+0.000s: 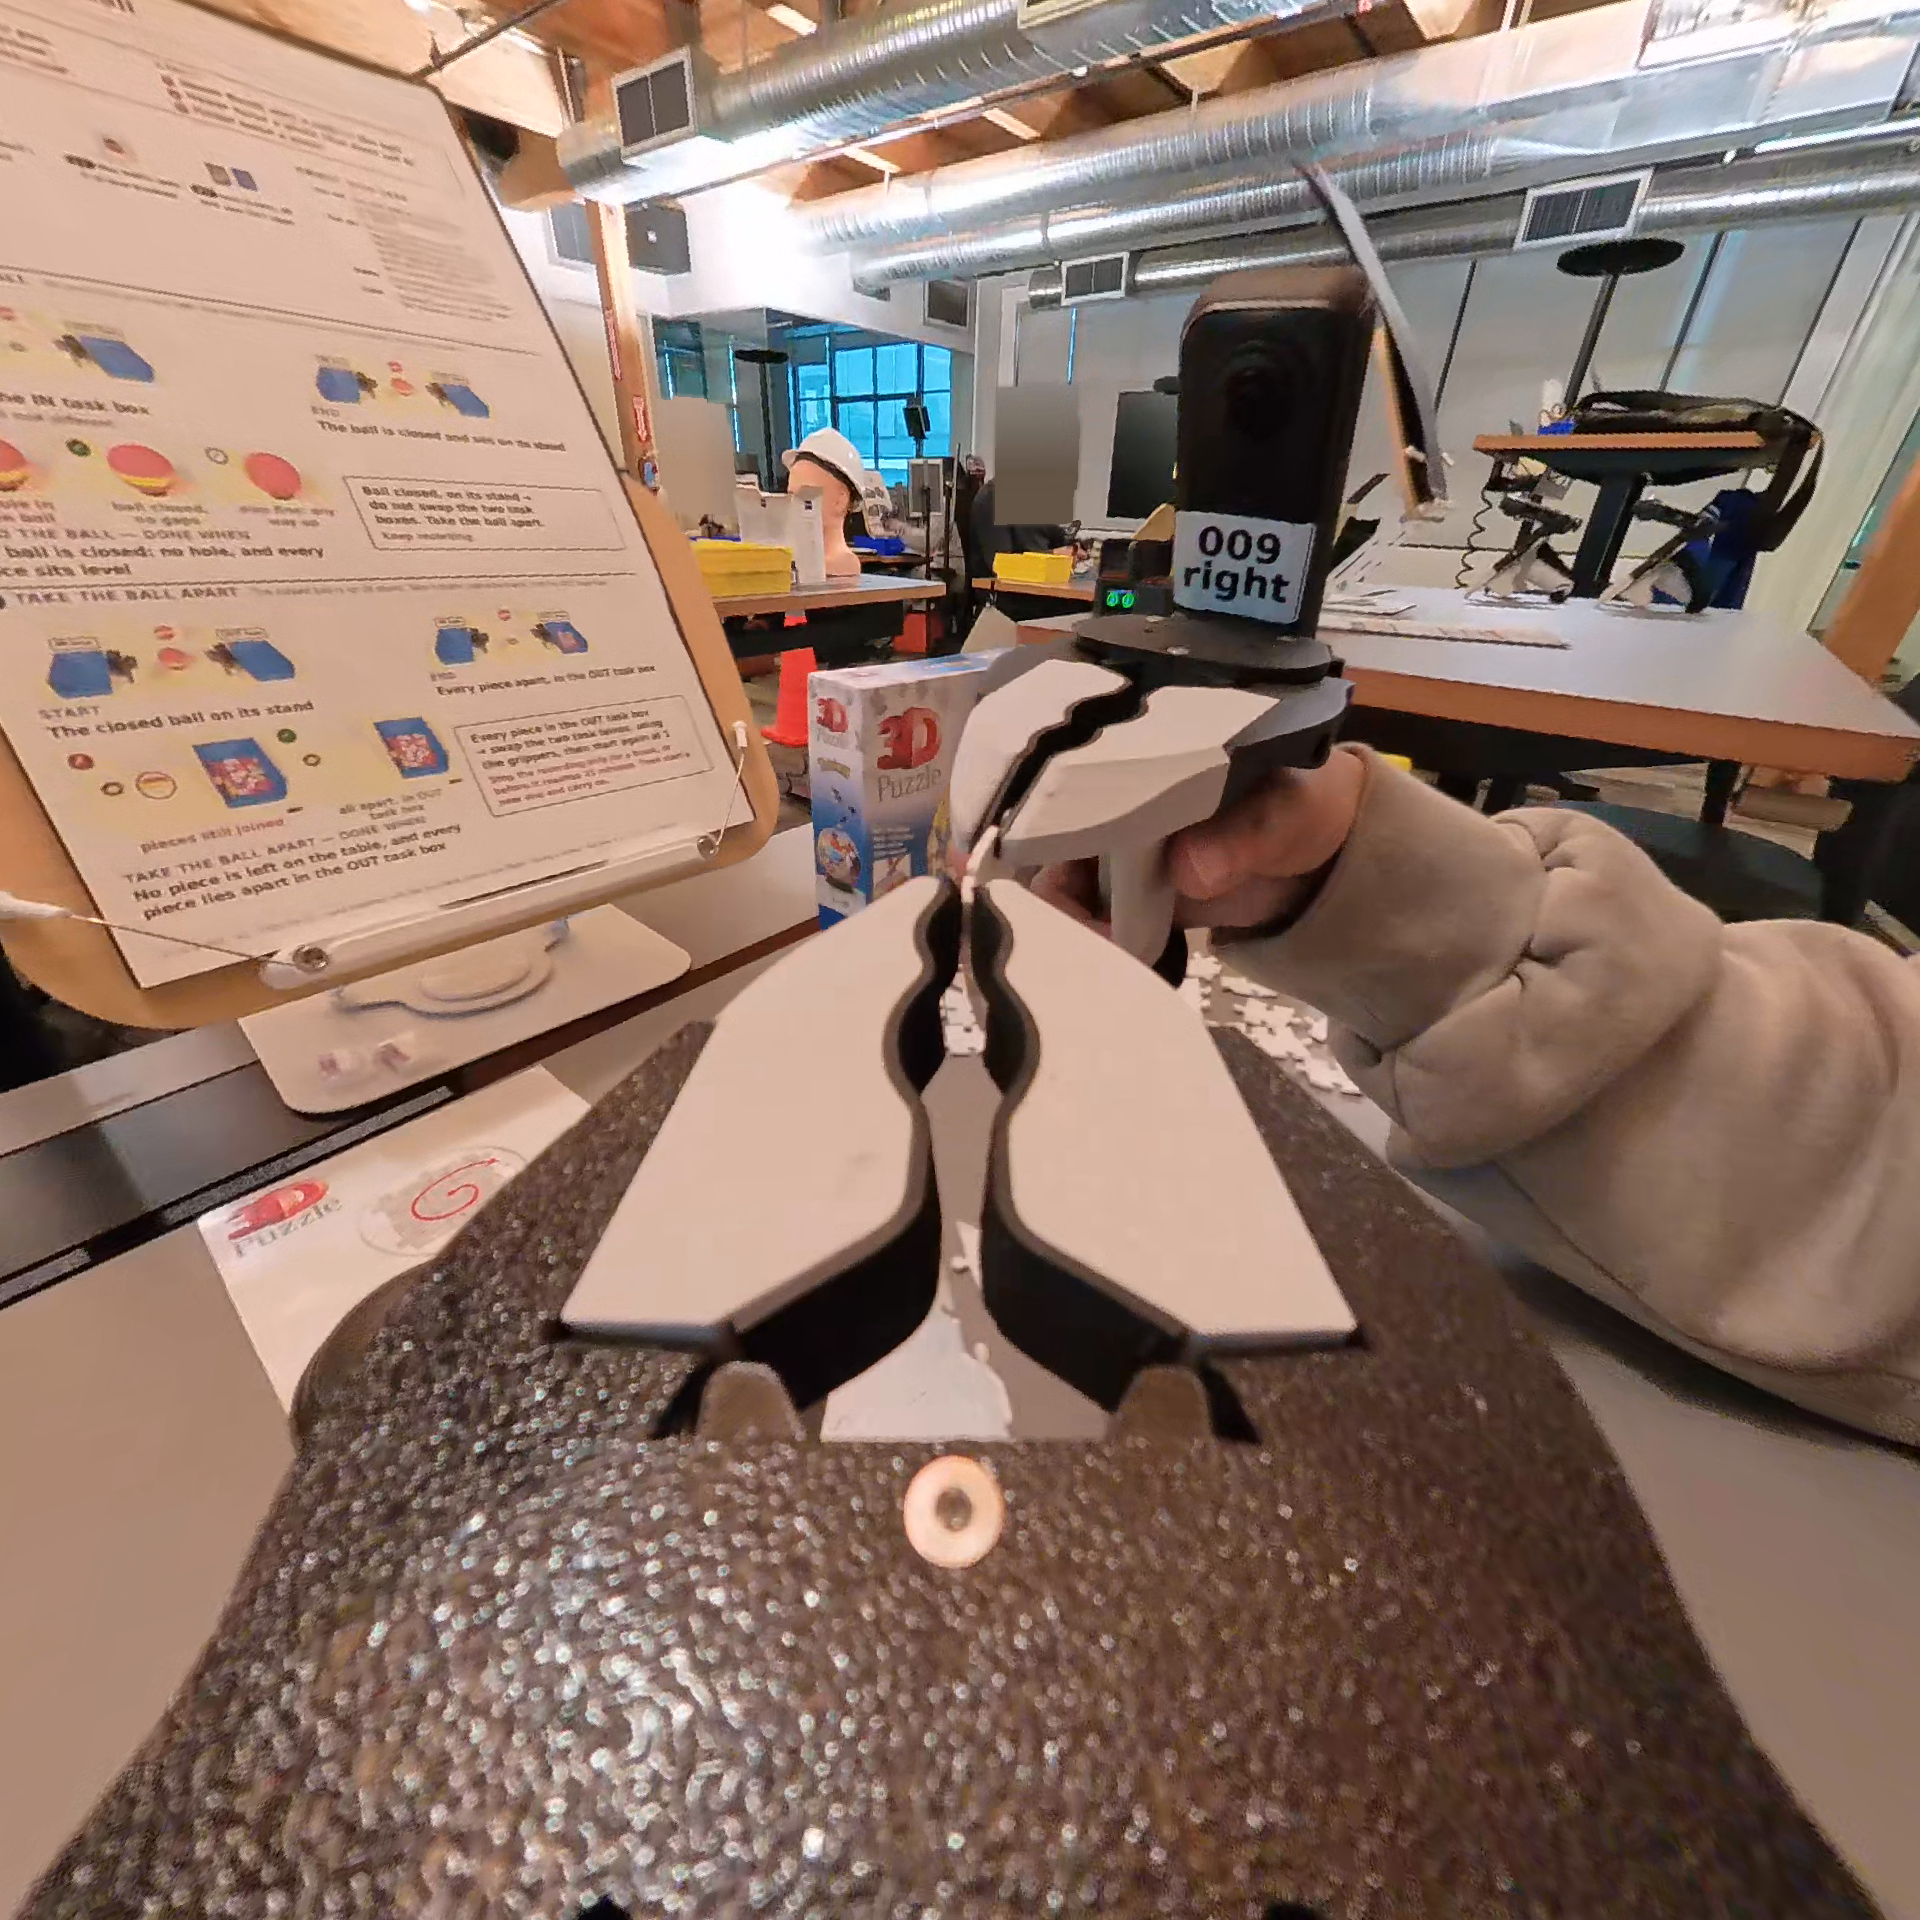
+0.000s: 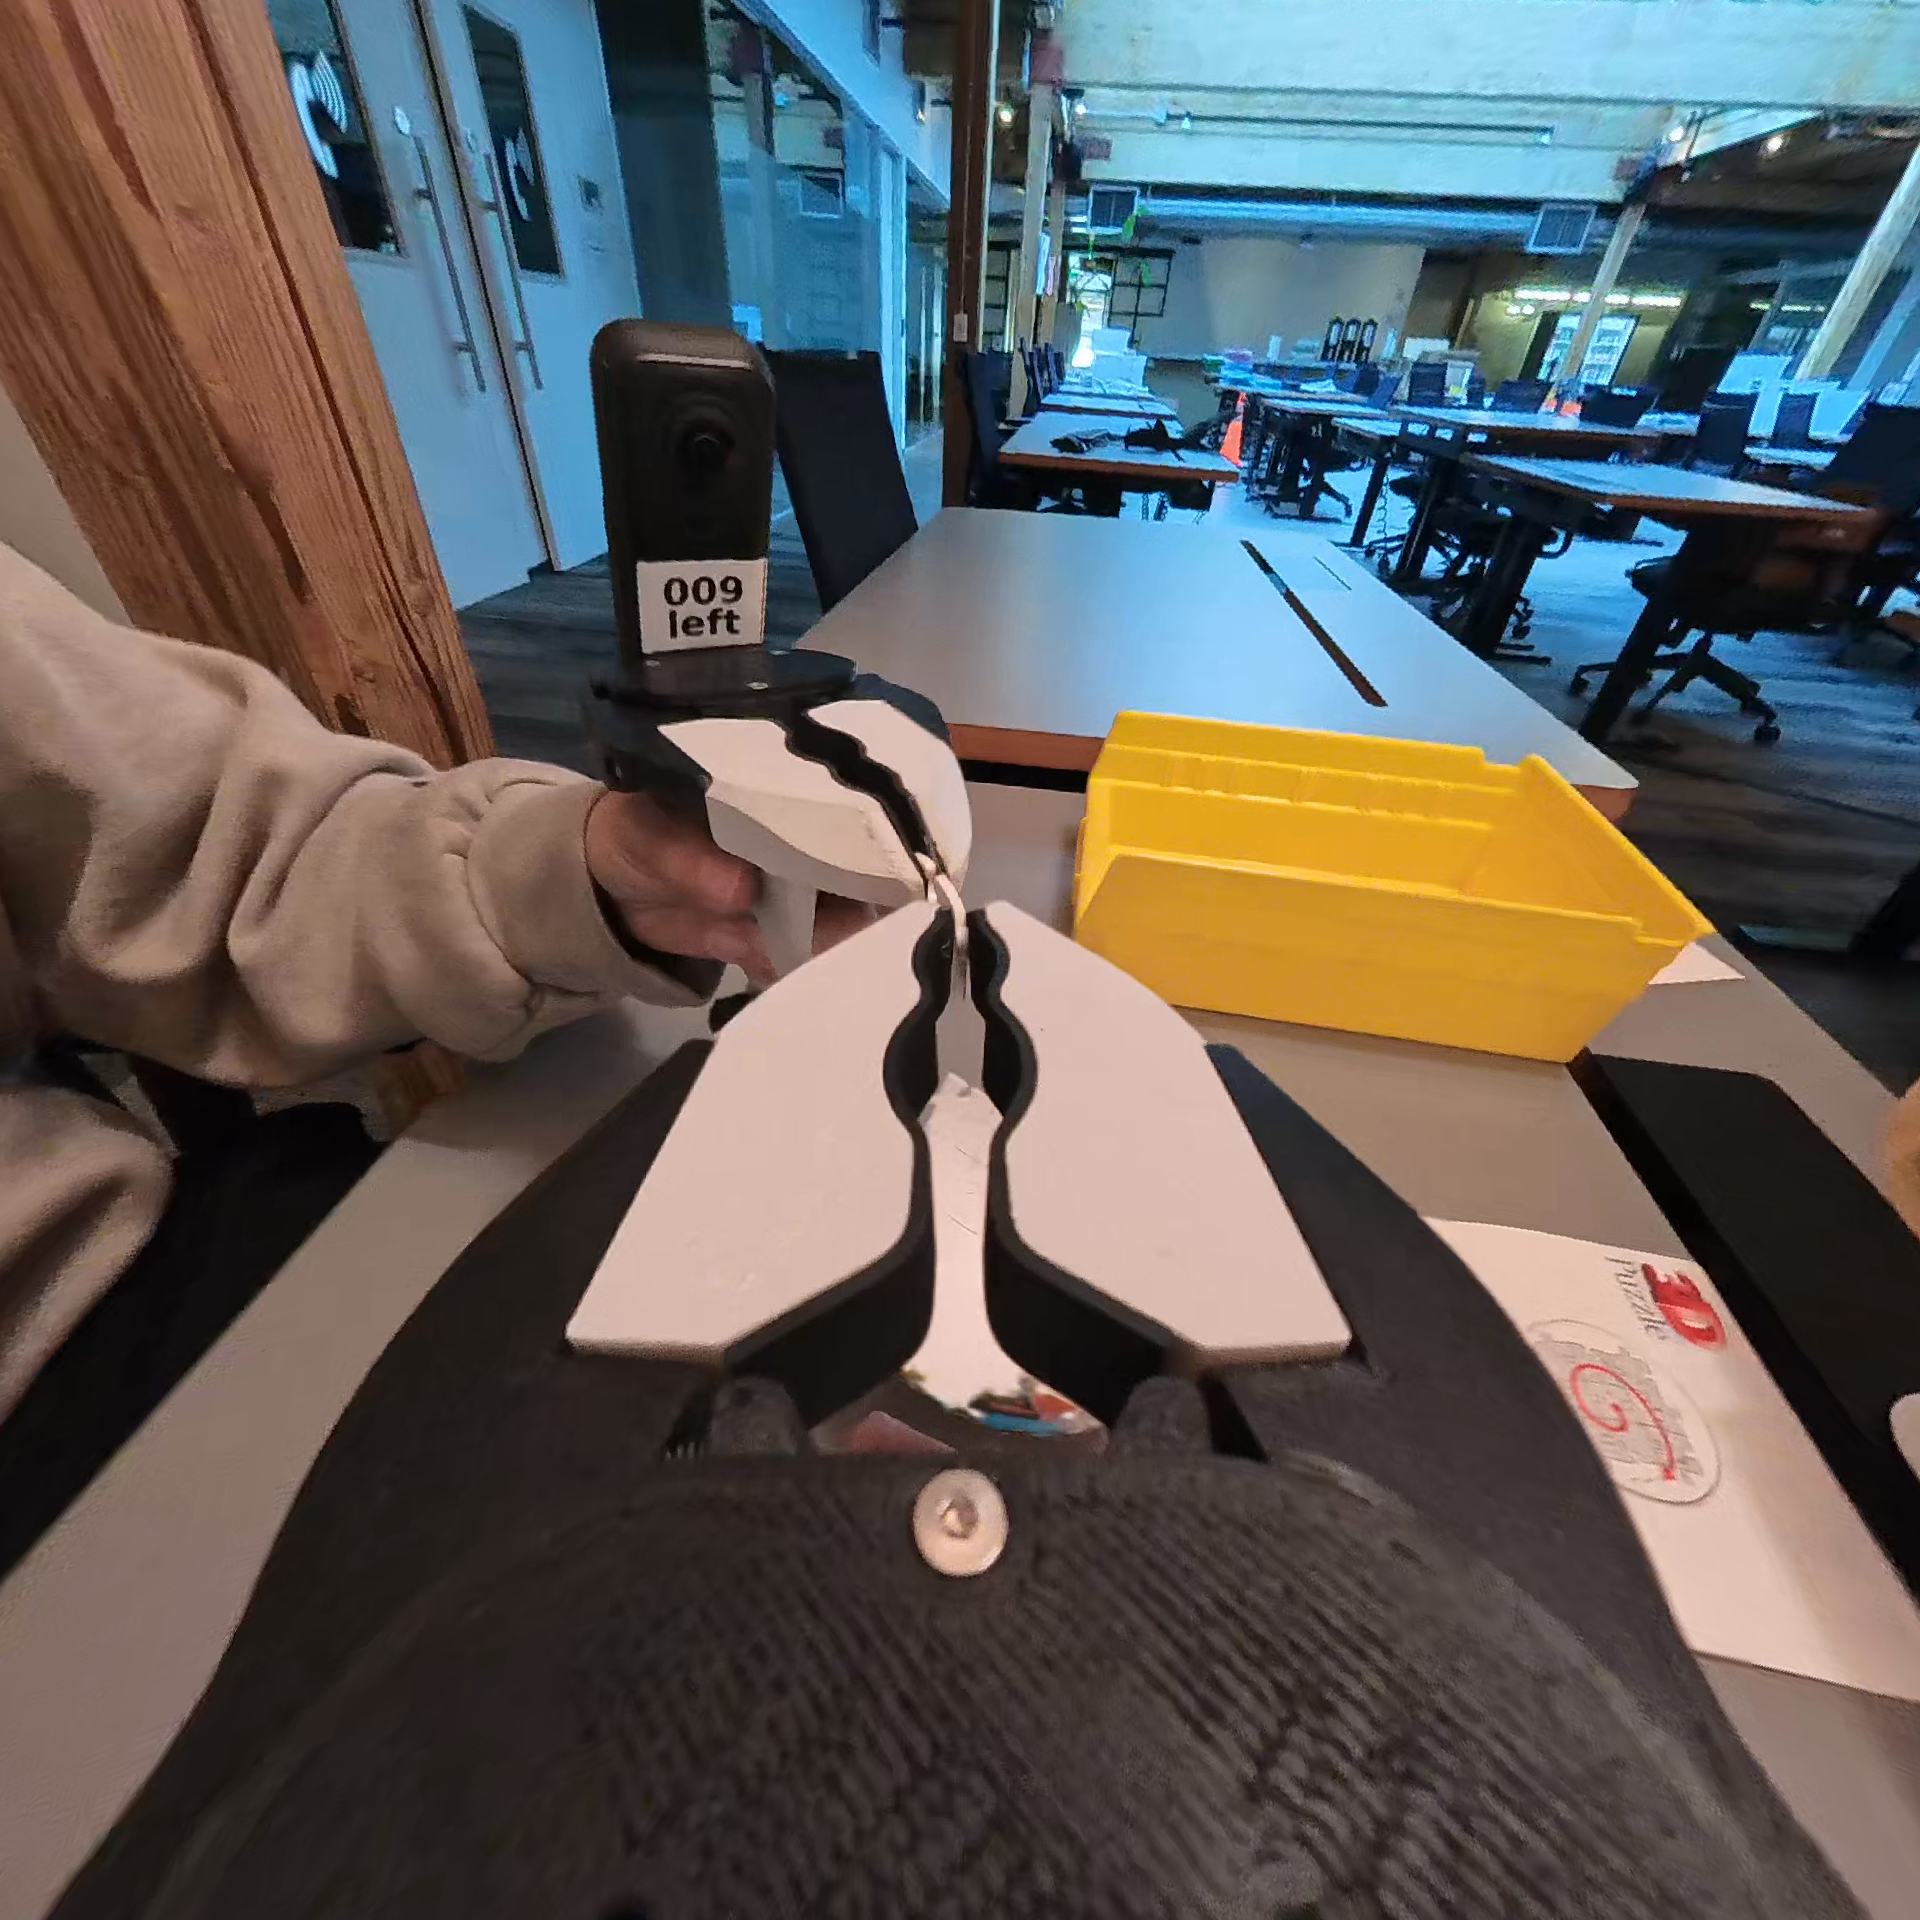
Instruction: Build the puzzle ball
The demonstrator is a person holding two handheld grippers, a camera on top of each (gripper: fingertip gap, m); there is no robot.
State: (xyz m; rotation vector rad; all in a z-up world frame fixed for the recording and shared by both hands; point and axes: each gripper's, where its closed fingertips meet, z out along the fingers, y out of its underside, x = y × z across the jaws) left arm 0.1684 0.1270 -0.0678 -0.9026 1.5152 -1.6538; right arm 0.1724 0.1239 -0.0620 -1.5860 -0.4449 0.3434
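Note:
My left gripper (image 1: 964, 914) and right gripper (image 2: 958, 940) meet tip to tip above the grey table (image 2: 1091, 623). Both are shut on thin white puzzle pieces (image 1: 974, 883), seen edge on, that bridge the two sets of fingertips. I cannot tell whether it is one piece or two joined ones. In the left wrist view the right gripper (image 1: 982, 847) comes in from the right. In the right wrist view the left gripper (image 2: 933, 868) comes in from the left, with the white pieces (image 2: 951, 902) between them. Several loose white pieces (image 1: 1273, 1029) lie on the table under the right arm.
An instruction sheet on a stand (image 1: 312, 540) stands at the left. A puzzle box (image 1: 883, 779) stands behind the grippers. A yellow bin (image 2: 1351, 894) sits on the table's far side. A printed paper sheet (image 2: 1662, 1434) lies flat; it also shows in the left wrist view (image 1: 343, 1236). Less than 4 cm separates the two grippers' tips.

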